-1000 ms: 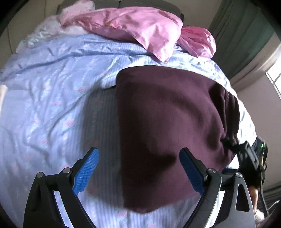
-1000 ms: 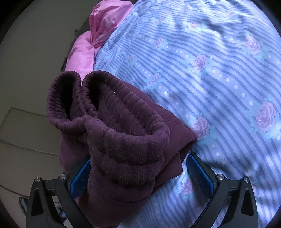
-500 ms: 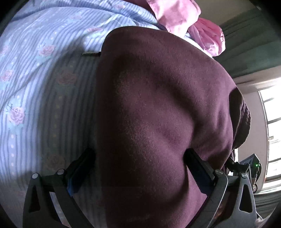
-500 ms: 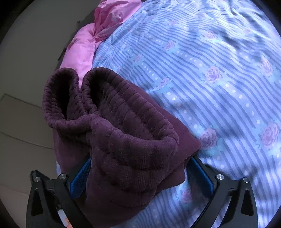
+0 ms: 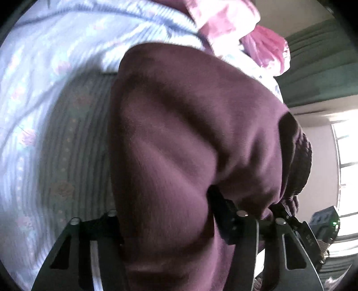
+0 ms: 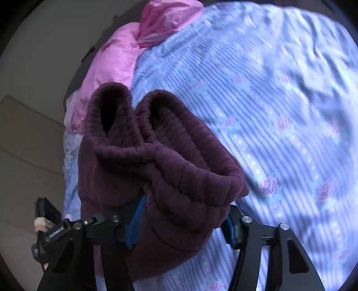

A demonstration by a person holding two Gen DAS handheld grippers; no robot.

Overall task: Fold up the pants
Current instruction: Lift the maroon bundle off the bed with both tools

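Observation:
The dark maroon pants lie folded in a thick bundle on the bed. My left gripper is shut on the bundle's near edge, the cloth bulging between and over its fingers. In the right wrist view the ribbed waistband end of the pants stands up in two loops. My right gripper is shut on that end, blue pads pressed into the cloth. The other gripper shows at the lower left.
The bed has a light blue striped sheet with roses. A pink quilt is heaped at the bed's far end, also in the right wrist view. A green curtain and a bright window are at the right.
Both grippers have closed on the pants: the left moved in over the bundle's edge and shut, the right shut on the waistband end. The bundle looks slightly lifted.

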